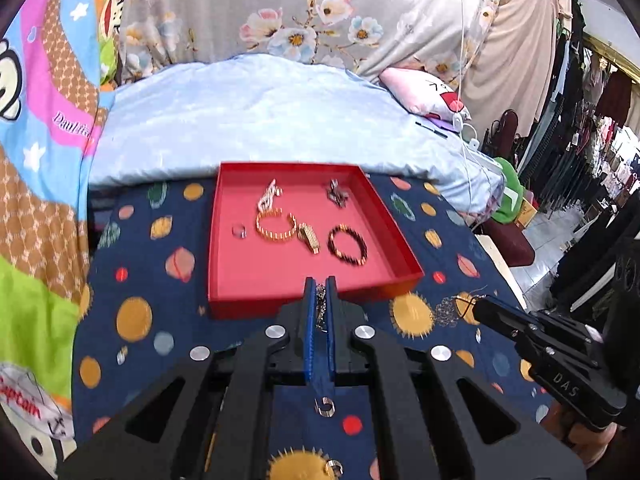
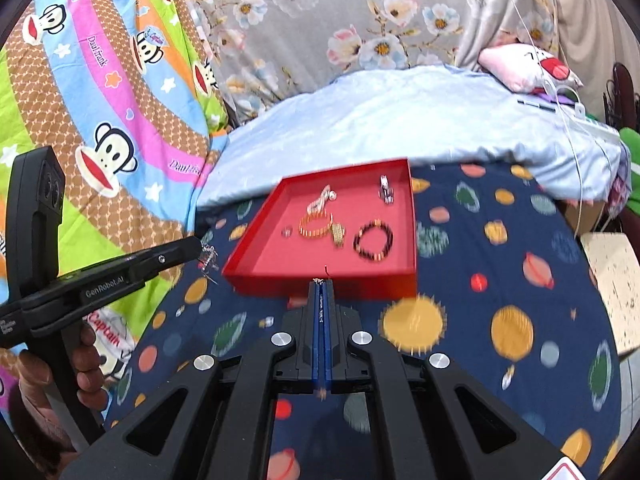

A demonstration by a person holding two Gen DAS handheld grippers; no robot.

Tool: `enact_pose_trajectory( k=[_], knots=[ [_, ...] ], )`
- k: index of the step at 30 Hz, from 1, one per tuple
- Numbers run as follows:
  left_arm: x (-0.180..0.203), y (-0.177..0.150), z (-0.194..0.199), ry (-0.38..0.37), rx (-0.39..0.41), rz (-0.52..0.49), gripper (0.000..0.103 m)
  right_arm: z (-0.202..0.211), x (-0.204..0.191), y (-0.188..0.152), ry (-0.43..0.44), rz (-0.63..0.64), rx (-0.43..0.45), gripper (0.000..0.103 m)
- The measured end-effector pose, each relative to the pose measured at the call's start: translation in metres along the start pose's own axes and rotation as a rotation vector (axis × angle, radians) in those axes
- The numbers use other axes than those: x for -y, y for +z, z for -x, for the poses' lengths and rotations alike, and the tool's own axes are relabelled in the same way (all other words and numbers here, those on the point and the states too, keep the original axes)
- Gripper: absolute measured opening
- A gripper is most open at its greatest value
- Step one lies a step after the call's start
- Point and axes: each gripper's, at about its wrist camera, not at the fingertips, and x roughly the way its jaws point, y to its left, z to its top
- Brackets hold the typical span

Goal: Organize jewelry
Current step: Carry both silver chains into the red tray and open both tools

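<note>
A thin silver chain (image 1: 320, 308) is pinched between the closed blue pads of the left gripper (image 1: 319, 280), just short of the near wall of the red tray (image 1: 312, 300). The right gripper (image 2: 320, 282) is closed as well, and a fine chain end with a red thread (image 2: 325, 274) appears caught at its tips; in the left wrist view a bunched stretch of chain (image 1: 448, 312) hangs by that gripper, off the tray's near right corner (whether both hold one necklace cannot be told). The step in hand is judged to be carrying the chain into the tray. It is best lifted clear of the wall, kept stretched between both grippers so no knot forms, and laid along the bare near edge, apart from the gold bangle (image 1: 276, 226) and the dark beaded bracelet (image 1: 347, 245). Release should be made low, one end first.
</note>
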Motion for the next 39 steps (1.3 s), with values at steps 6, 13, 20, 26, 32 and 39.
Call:
enact_pose_trajectory(
  k=[6,13,20,26,32,39],
  knots=[
    [-0.004,0.026,-0.021,0.021,0.017,-0.015,0.004,-0.022,0.000,0.038,-0.001,0.029,0.032,0.001],
    [-0.014,0.054,-0.051,0.037,0.021,-0.013,0.004,-0.061,0.001,0.083,0.000,0.051,0.039,0.001],
    [-0.022,0.071,-0.091,0.048,-0.008,-0.012,0.004,-0.123,0.007,0.113,-0.006,0.056,-0.012,0.001],
    [-0.033,0.065,-0.123,0.051,-0.058,0.002,0.004,-0.172,0.017,0.117,-0.017,0.040,-0.070,0.001],
    [-0.042,0.056,-0.148,0.056,-0.105,0.017,0.004,-0.206,0.022,0.111,-0.032,0.044,-0.126,0.001],
    [-0.048,0.052,-0.157,0.050,-0.123,0.032,0.004,-0.223,0.025,0.108,-0.042,0.050,-0.153,0.001]
  ],
)
